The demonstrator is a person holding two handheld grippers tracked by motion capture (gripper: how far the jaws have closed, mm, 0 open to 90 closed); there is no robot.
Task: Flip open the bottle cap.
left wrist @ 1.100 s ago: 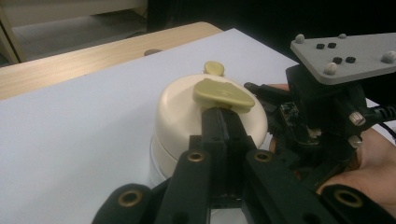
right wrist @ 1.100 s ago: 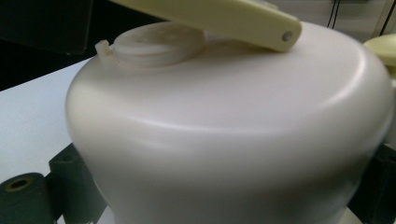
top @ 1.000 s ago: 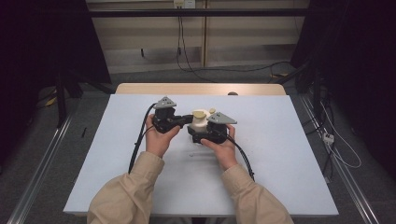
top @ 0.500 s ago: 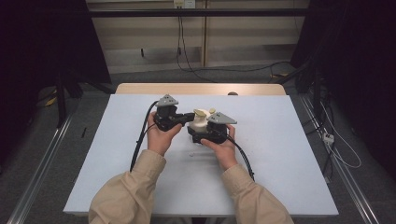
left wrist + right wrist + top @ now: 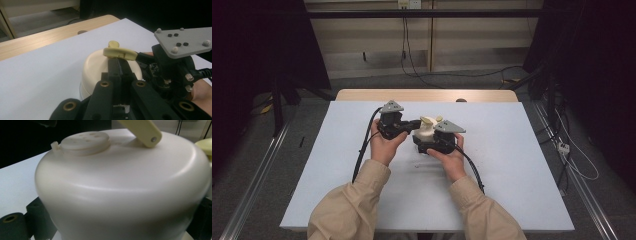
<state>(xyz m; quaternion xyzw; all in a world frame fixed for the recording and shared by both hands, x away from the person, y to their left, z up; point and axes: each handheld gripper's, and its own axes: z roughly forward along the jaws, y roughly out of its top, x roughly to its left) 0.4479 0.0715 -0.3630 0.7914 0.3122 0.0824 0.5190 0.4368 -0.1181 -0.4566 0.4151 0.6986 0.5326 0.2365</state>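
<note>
A cream round container (image 5: 424, 132) with a pale yellow crank arm (image 5: 120, 52) and knob (image 5: 113, 44) on top stands mid-table. My right gripper (image 5: 428, 138) is shut on its body; in the right gripper view the container (image 5: 120, 185) sits between the black jaws, with a round perforated cap (image 5: 85, 141) and the crank arm (image 5: 142, 130) on top. My left gripper (image 5: 414, 125) comes in from the left, jaws shut flat together. In the left gripper view its tips (image 5: 117, 60) meet the crank arm from below; whether they pinch it I cannot tell.
The white tabletop (image 5: 512, 165) spreads all round the hands, with a wooden strip (image 5: 427, 95) along its far edge. Black cables (image 5: 362, 150) trail from both grippers toward the person. Beyond the table are a grey floor, loose cables and dark stands.
</note>
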